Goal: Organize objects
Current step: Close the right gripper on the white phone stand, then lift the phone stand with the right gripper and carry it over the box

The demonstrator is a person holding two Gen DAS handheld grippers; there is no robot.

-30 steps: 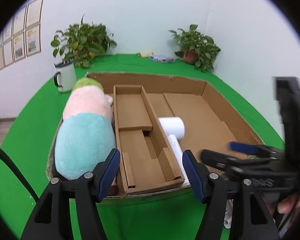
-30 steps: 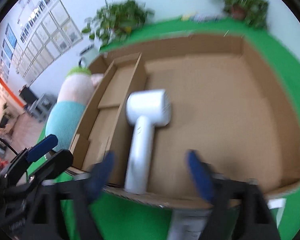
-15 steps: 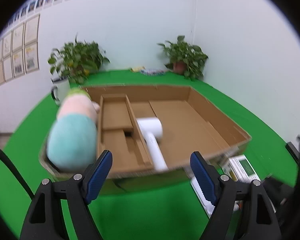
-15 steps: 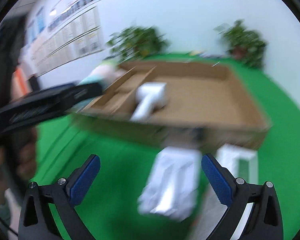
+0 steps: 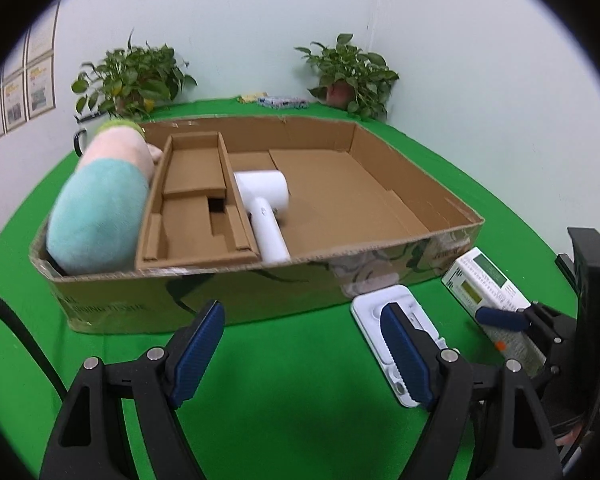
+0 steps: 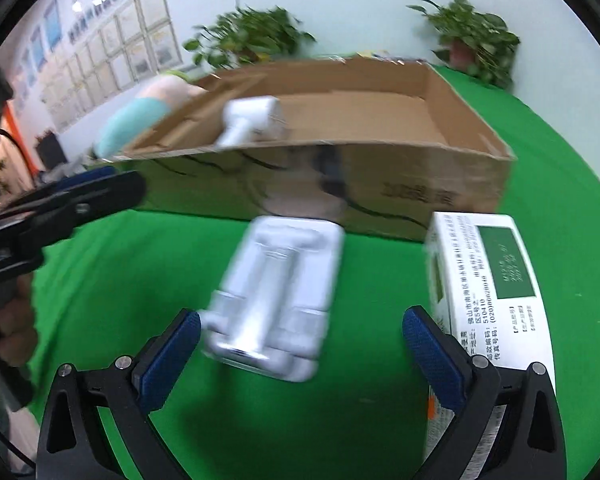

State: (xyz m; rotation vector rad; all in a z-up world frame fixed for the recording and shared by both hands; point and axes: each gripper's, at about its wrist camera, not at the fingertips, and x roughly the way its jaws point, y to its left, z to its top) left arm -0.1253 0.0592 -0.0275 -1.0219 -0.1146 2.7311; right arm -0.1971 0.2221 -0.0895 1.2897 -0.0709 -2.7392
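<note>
Box: cardboard tray (image 5: 380, 254) on green cloth; holds most of the sorted stuff, so prob. the target for what's left outside.
Plush: pastel soft toy (image 5: 100, 216) fills the far-left strip of the tray, squeezed betw. tray wall & insert.
Insert: cardboard divider (image 5: 196, 204) w/ empty slots, just right of the plush.
Dryer: white hair dryer (image 5: 266, 204) lies flat in the big open section, handle toward the near wall, touching the insert's side.
White tray: white plastic pack (image 6: 276, 292) outside the box, on the cloth just in front of its near wall; blurred, contents unclear.
Carton: white/green printed box (image 6: 488, 280) beside the plastic pack, also outside.
L gripper: left gripper (image 5: 300, 344) jaws wide, nothing betw. them, over bare cloth near the box front.
R gripper: right gripper (image 6: 300, 352) jaws wide, empty; plastic pack lies ahead, roughly in line betw. the pads – likely next pick (judgement).
In the way: box's near wall stands betw. the outside items & the free floor; carton sits close to the right pad, could get bumped.
Around: two potted plants (image 5: 352, 76) at the back; not involved.
</note>
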